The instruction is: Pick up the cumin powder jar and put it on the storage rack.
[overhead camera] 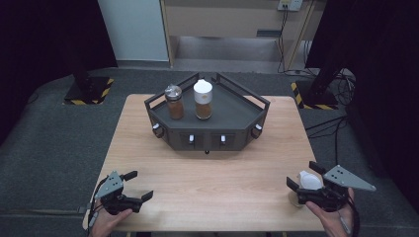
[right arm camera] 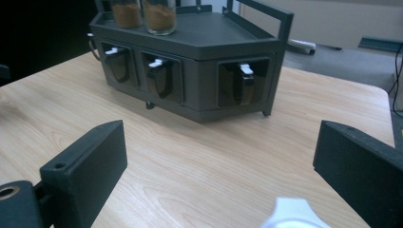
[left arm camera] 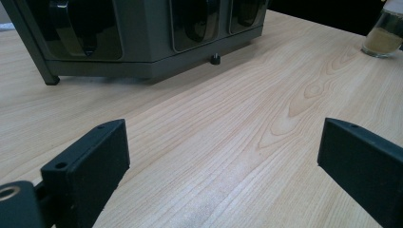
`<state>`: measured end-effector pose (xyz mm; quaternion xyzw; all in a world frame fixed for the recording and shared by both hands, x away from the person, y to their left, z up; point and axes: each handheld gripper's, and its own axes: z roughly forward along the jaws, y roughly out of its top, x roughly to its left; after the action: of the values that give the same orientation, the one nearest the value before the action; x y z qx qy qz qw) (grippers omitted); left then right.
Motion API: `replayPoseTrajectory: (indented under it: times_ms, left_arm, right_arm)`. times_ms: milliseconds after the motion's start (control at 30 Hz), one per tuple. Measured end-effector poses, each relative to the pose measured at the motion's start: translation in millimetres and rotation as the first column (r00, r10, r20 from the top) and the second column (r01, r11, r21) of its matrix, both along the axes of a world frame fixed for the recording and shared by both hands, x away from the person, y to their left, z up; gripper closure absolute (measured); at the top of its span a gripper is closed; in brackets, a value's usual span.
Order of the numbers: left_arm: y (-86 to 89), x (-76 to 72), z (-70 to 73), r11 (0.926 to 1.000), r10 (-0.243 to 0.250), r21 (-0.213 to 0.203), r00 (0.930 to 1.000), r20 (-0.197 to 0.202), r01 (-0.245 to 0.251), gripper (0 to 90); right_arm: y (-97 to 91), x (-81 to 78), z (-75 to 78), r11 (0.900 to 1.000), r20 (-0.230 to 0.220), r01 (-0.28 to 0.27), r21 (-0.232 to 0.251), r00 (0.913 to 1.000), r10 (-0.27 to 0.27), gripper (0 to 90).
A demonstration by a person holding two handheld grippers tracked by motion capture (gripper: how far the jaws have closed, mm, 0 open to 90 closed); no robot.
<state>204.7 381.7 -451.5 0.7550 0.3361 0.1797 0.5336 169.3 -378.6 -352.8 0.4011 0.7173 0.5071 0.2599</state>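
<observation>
A dark grey angled rack (overhead camera: 232, 116) stands at the table's far middle. On its top shelf are a silver-lidded jar (overhead camera: 174, 101) and a white-lidded jar (overhead camera: 203, 99), both holding brown powder. A third jar with a white lid (overhead camera: 308, 180) stands near the front right corner, and its lid (right arm camera: 293, 214) lies between the wide-apart jaws of my right gripper (overhead camera: 304, 176), without contact. That jar (left arm camera: 384, 34) appears far off in the left gripper view. My left gripper (overhead camera: 139, 185) is open over bare wood at the front left, holding nothing.
The rack front (right arm camera: 190, 76) has several recessed slots with white tabs and side knobs. The wooden table (overhead camera: 212, 182) spreads between the grippers. Beyond the table are stand bases with yellow-black tape (overhead camera: 89, 91) and cables (overhead camera: 326, 123) on the floor.
</observation>
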Motion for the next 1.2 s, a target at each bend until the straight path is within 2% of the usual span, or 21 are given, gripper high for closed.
replayPoseTrajectory:
  times_ms: [233, 400, 533, 900, 1200]
  left_arm:
    - [0.0, 0.0, 0.1, 1.0000, 0.001, 0.000, 1.0000, 0.000, -0.001, 2.5]
    - [-0.3, 0.0, 0.2, 1.0000, 0.001, 0.001, 1.0000, -0.001, -0.001, 2.5]
    - [0.0, 0.0, 0.1, 1.0000, 0.002, 0.001, 1.0000, -0.001, -0.002, 2.5]
    - [-0.6, 0.1, 0.2, 1.0000, 0.002, 0.003, 1.0000, -0.002, -0.002, 2.5]
    - [-0.3, 0.2, 0.6, 1.0000, 0.002, 0.005, 1.0000, -0.003, -0.002, 2.5]
  right_arm:
    - [-7.7, -1.7, -3.5, 0.9987, -0.027, 0.050, -0.013, 0.9984, -0.050, 4.0]
    - [-12.7, -3.7, -12.6, 0.9956, -0.054, 0.091, -0.026, 0.9943, -0.092, 5.0]
    - [-15.9, -2.7, -21.8, 0.9939, -0.077, 0.109, -0.017, 0.9909, -0.110, 6.1]
    - [-21.9, 2.3, -40.7, 0.9910, -0.125, 0.134, -0.008, 0.9830, -0.134, 9.5]
    - [-21.9, 4.5, -49.7, 0.9917, -0.136, 0.128, -0.006, 0.9824, -0.128, 19.6]
